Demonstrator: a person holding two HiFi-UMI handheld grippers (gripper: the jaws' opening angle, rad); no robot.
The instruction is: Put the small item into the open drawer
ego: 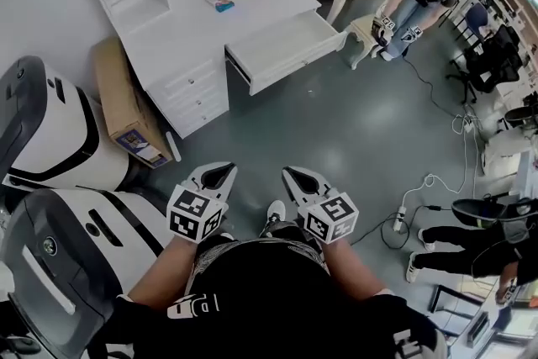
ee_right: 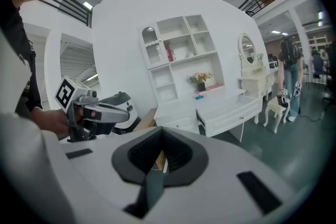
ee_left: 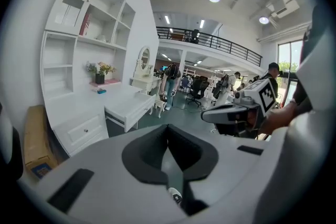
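Well short of the desk point(ego: 181, 34), left gripper point(ego: 224, 170) and right gripper point(ego: 291, 173), jaws pressed together, empty, small item point(ego: 224, 4) on desktop, drawer point(ego: 282, 42) open.

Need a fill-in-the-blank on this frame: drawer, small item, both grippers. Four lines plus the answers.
1. The drawer of the white desk is pulled ___.
2. The small blue item lies on top of the ___, not in the drawer.
3. The left gripper and the right gripper both have their jaws ___, with nothing between them.
4. In the head view, the cardboard box leans on the floor at the desk's ___ end.
Missing words: open; desk; shut; left
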